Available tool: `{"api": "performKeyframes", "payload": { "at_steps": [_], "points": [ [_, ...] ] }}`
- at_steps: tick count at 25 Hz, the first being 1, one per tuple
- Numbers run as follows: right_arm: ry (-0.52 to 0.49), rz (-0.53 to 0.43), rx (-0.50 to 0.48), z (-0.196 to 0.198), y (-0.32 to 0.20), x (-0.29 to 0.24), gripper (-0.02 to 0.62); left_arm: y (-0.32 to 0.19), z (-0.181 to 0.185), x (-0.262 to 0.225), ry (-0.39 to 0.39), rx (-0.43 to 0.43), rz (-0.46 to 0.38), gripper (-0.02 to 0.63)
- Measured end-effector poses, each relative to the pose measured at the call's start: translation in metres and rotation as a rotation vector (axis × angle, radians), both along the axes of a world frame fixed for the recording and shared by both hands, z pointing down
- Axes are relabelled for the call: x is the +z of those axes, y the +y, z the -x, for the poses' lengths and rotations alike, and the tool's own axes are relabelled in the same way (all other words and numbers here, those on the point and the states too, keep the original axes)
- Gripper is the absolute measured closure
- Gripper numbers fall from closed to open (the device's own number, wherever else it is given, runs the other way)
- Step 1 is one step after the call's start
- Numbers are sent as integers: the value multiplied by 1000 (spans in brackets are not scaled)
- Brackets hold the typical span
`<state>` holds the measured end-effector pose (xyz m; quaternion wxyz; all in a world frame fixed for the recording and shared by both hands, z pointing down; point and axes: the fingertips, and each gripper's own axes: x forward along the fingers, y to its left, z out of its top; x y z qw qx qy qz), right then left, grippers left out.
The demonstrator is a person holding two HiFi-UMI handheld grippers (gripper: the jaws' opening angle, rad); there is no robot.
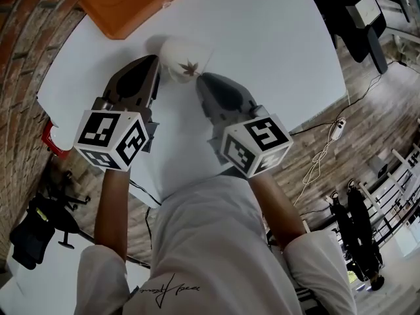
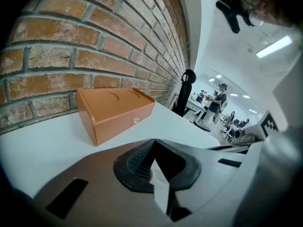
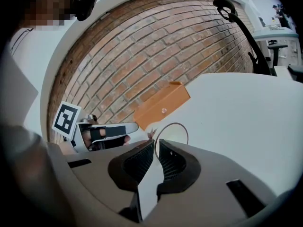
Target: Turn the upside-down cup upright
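Right gripper jaws pinch cup rim — left gripper alongside.

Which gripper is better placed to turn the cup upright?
Right: the right gripper is closed on the rim of the cup. The left gripper is shut on nothing, beside it.

A white cup sits between left gripper and right gripper.

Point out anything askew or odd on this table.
The cup is tipped, its mouth facing the right gripper, whose jaws pinch its rim, so it is neither upright nor upside down. The orange box looks in order. Nothing spilled or damaged shows.
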<state>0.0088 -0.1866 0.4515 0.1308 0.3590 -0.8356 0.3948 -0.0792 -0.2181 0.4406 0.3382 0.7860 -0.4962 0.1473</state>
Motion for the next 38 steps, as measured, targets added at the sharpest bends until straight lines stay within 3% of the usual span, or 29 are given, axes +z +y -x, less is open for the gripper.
{"api": "performKeyframes", "payload": {
  "at_steps": [29,33,38],
  "points": [
    [-104,38,-22,9,-1,1,572,-6,-3,22,21,-3,33,597],
    [-113,35,-52,11,5,-1,574,-2,-4,24,-26,31,32,597],
    [-109,35,-71,10,13,-3,574,3,-9,20,-2,41,40,597]
  ]
}}
